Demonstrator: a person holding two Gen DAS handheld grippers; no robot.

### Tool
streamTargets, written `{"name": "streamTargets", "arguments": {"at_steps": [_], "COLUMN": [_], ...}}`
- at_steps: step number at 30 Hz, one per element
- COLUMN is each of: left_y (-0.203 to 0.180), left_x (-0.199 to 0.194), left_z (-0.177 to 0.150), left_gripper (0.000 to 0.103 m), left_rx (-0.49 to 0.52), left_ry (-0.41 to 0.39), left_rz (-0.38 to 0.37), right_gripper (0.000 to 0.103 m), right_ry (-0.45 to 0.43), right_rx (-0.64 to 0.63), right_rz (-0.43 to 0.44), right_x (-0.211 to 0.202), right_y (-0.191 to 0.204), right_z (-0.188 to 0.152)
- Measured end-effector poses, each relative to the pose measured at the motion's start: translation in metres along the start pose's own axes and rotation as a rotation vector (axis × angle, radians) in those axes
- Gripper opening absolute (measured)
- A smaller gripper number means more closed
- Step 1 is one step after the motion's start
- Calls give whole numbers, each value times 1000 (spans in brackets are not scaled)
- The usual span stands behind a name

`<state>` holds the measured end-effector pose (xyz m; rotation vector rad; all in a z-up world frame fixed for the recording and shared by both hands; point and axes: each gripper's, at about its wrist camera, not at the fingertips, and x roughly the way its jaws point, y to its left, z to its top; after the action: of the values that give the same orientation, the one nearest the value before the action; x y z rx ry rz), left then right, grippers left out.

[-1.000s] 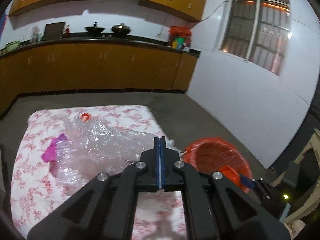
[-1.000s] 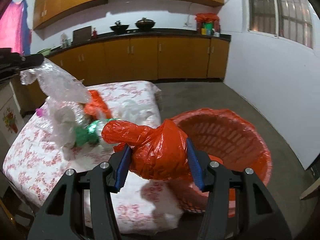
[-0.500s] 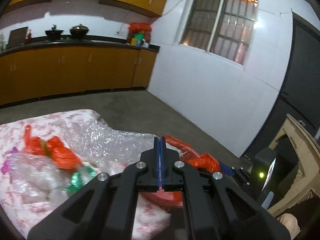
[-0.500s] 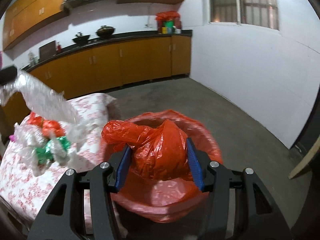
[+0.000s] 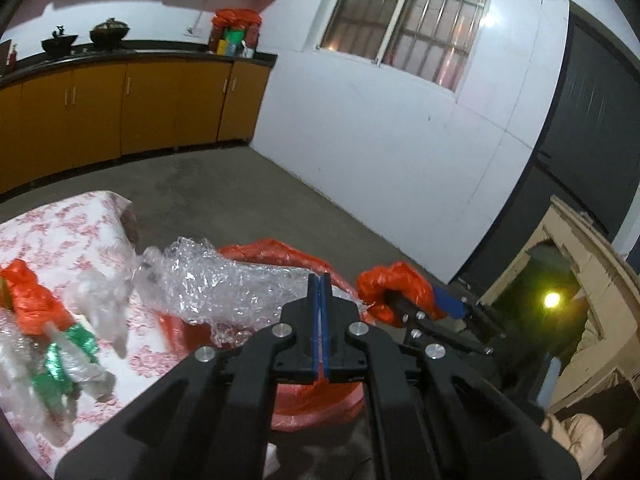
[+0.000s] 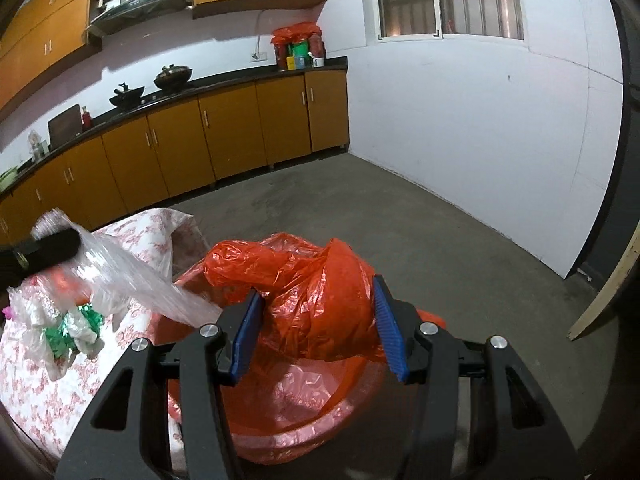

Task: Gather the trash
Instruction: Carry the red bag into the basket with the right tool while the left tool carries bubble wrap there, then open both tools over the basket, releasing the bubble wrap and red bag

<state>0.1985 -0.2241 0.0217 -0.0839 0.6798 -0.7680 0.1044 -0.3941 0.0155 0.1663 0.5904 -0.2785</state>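
Observation:
My left gripper [image 5: 320, 280] is shut on a sheet of clear bubble wrap [image 5: 224, 284] and holds it over the near rim of the trash basket lined with an orange bag [image 5: 316, 404]. The wrap also shows in the right wrist view [image 6: 140, 280]. My right gripper [image 6: 316, 320] is shut on a crumpled orange plastic bag [image 6: 320, 292] and holds it above the basket [image 6: 288, 412]. That bag also shows in the left wrist view [image 5: 394, 286].
A table with a red-flowered cloth [image 5: 80, 232] stands left of the basket. On it lie orange, green and clear plastic scraps [image 5: 48, 340]. Beyond are a bare concrete floor [image 6: 360, 208], kitchen cabinets [image 6: 200, 140] and a white wall.
Both grippers have swung right, from over the table to over the basket. The bubble wrap and the orange bag moved with them.

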Motion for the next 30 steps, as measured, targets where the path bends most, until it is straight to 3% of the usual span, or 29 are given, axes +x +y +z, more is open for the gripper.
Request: {"name": "streamTargets", "arguments": {"at_steps": [10, 13, 14, 17, 24, 30], "left_y": [24, 34, 37, 48, 68, 80], "left_x": [47, 50, 50, 43, 24, -15], "left_z": [-26, -33, -34, -38, -40, -49], "left_gripper": [4, 13, 20, 28, 35, 46], "left_rx": [-23, -39, -44, -63, -106, -91], "left_ry": [129, 143, 143, 138, 119, 56], "left_rz": [32, 50, 58, 81, 124, 231], "right_gripper": [54, 60, 67, 79, 79, 79], "right_ry": [16, 21, 21, 6, 2, -16], "right_rx": [-13, -7, -2, 4, 14, -32], "right_rz": [58, 83, 85, 91, 63, 68], "right_x": [14, 17, 17, 14, 3, -9], "right_y": [3, 4, 2, 0, -5, 13], "right_z": [-2, -3, -4, -4, -6, -5]}}
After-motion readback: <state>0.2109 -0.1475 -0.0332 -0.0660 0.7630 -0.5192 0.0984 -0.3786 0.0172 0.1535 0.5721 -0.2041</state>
